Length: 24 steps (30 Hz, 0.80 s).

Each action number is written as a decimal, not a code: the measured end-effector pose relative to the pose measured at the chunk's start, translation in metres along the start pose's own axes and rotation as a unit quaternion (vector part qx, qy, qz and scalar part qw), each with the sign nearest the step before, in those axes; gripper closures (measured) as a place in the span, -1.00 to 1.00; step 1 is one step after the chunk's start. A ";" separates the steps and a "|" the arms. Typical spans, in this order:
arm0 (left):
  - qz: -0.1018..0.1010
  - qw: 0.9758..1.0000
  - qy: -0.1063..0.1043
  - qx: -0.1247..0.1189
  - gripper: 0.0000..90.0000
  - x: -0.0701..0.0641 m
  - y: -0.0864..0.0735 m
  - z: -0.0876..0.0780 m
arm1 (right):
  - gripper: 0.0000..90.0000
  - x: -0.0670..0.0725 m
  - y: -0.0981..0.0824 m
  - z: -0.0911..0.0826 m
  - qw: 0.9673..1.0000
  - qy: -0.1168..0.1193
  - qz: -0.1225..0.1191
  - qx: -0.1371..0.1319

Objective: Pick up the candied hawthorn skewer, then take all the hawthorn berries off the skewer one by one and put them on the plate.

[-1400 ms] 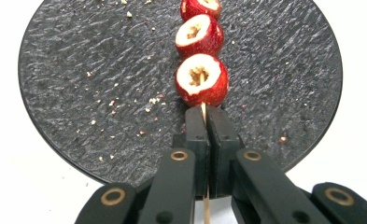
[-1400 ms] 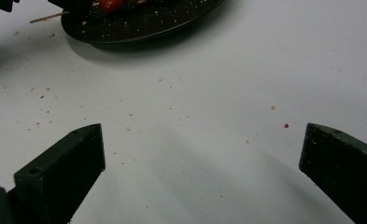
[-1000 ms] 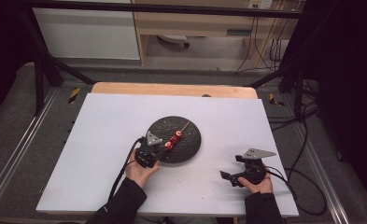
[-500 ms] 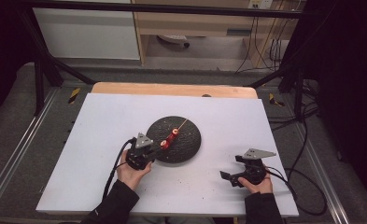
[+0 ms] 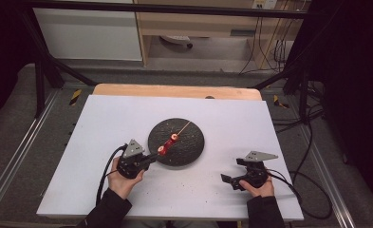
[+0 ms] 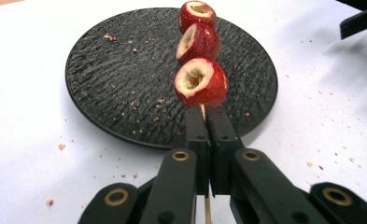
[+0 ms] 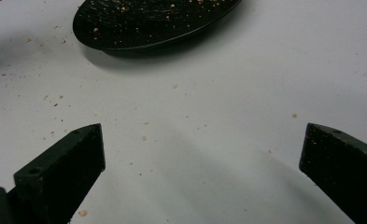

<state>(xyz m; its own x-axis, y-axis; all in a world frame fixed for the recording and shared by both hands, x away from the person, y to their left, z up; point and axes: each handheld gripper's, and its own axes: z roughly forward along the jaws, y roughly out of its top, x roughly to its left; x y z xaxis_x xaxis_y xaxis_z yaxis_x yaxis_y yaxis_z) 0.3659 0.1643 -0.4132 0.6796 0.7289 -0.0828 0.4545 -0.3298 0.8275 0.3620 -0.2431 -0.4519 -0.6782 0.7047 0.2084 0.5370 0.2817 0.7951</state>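
From the high view, the left claw (image 5: 152, 158) sits at the near-left rim of the plate (image 5: 191, 147) on the white bench (image 5: 103, 118), and a thin skewer (image 5: 183, 128) slants from it across the plate with red fruit (image 5: 168, 144) on it. The left gripper view adds the detail: the jaws are pinched tight on the skewer's bare end, and three hollowed red fruit pieces (image 6: 200, 83) sit in a row just past the tips, above the plate's rough surface. The right claw (image 5: 229, 179) rests near the bench's front right, well apart from the plate. The right gripper view shows its jaws spread wide with bare, crumb-dotted bench between them.
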 end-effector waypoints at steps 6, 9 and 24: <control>0.012 1.000 -0.010 -0.007 0.96 0.000 -0.009 -0.011 | -0.98 0.005 0.004 0.004 1.000 0.006 0.002 -0.003; 0.014 1.000 -0.016 -0.011 0.96 0.000 -0.012 -0.015 | -0.98 0.007 0.005 0.006 1.000 0.005 0.005 -0.004; 0.009 0.999 -0.038 -0.032 0.96 0.005 -0.032 -0.029 | -0.98 0.024 0.020 0.018 1.000 0.019 0.004 -0.019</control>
<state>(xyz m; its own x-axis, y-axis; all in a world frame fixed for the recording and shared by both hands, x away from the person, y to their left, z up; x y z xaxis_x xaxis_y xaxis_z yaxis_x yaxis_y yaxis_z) 0.3381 0.1960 -0.4238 0.7304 0.6743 -0.1085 0.4060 -0.3009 0.8629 0.3653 -0.2083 -0.4417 -0.6931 0.6809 0.2368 0.5235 0.2496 0.8146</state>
